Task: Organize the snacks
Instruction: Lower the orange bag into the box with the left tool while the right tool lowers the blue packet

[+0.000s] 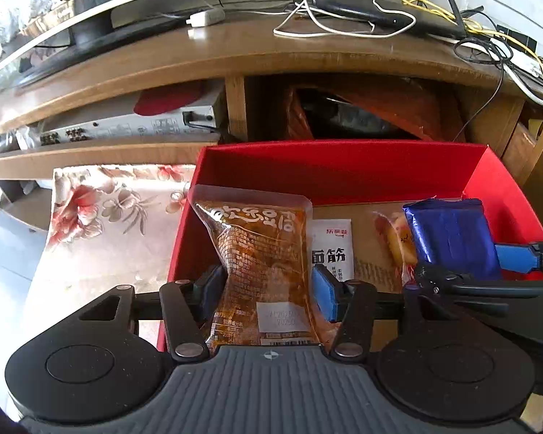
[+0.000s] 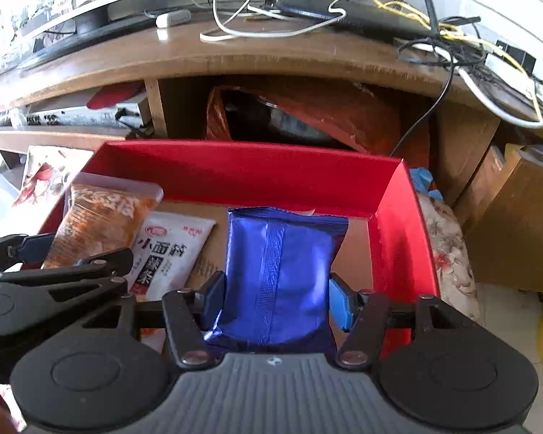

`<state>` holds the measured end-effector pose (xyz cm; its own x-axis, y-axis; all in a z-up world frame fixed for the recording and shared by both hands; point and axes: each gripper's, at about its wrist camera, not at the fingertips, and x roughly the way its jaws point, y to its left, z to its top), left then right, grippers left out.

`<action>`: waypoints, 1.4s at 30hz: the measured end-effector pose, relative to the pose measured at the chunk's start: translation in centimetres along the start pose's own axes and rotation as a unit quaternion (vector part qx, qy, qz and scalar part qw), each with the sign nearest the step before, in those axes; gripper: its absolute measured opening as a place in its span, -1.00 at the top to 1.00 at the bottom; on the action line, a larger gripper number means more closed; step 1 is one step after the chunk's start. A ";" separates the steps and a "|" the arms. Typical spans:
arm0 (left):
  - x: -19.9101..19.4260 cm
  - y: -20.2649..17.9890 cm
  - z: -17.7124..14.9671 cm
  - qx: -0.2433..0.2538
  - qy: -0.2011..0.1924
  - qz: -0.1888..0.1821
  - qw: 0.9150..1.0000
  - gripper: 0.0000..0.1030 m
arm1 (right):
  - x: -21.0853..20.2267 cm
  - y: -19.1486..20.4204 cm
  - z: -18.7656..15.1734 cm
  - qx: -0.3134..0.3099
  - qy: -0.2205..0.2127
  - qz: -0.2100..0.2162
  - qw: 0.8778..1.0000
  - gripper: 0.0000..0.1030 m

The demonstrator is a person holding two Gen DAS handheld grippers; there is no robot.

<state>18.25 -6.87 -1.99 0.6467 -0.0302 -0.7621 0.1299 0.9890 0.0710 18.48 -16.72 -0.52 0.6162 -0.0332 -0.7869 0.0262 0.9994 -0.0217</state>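
Observation:
A red box (image 1: 344,166) (image 2: 242,177) with a brown cardboard floor stands in front of both grippers. My left gripper (image 1: 268,289) is shut on an orange-brown clear snack pouch (image 1: 260,253), held over the box's left side; the same pouch (image 2: 97,224) shows at the left of the right wrist view. My right gripper (image 2: 275,302) is shut on a shiny blue snack packet (image 2: 278,271) above the box's right half, the packet (image 1: 452,235) also visible in the left wrist view. A white sachet (image 1: 332,249) (image 2: 170,249) and a small yellow-red snack (image 1: 394,238) lie on the box floor.
Behind the box is a wooden TV stand (image 1: 257,54) with a router and tangled cables (image 1: 380,11) on top, and an orange bag (image 2: 307,112) in its open compartment. A floral cloth (image 1: 105,217) covers the surface beside the box.

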 end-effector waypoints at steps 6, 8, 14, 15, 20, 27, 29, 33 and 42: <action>0.0 0.3 -0.2 -0.007 0.008 0.001 1.000 -0.26 | 0.2 0.0 -0.1 0.003 0.008 0.005 1.000 -0.31; 0.0 0.5 -0.2 -0.010 0.009 0.000 1.000 -0.32 | 0.2 -0.1 -0.1 0.005 0.008 0.005 1.000 -0.30; -0.6 0.6 0.1 -0.010 -0.002 -0.001 1.000 -0.53 | 0.1 -0.5 0.1 0.014 0.003 -0.003 1.000 -0.30; -0.7 0.6 0.1 -0.011 -0.002 -0.002 1.000 -0.55 | 0.0 -0.6 0.1 0.017 0.002 -0.003 1.000 -0.30; -1.5 0.9 0.1 -0.018 -0.010 -0.008 1.000 -0.58 | -0.8 -0.7 0.2 0.021 -0.005 -0.001 1.000 -0.30; -3.3 1.6 0.3 -0.027 -0.027 -0.016 0.999 -0.63 | -2.8 -0.7 0.3 0.027 -0.028 0.007 0.999 -0.32; -3.8 1.7 0.3 -0.029 -0.031 -0.019 0.999 -0.63 | -3.5 -0.6 0.2 0.028 -0.033 0.008 0.999 -0.32; -4.9 1.8 0.1 -0.030 -0.040 -0.025 0.998 -0.63 | -4.7 -0.3 0.0 0.025 -0.044 0.003 0.999 -0.32; -6.7 1.7 -0.8 -0.024 -0.052 -0.031 0.998 -0.64 | -6.9 -0.1 -1.0 0.024 -0.054 -0.003 0.998 -0.32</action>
<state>13.53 -4.84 2.74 0.7136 -0.1035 -0.6929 0.1375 0.9905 -0.0063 13.44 -16.57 4.29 0.6978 -0.0428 -0.7150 0.0668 0.9978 0.0054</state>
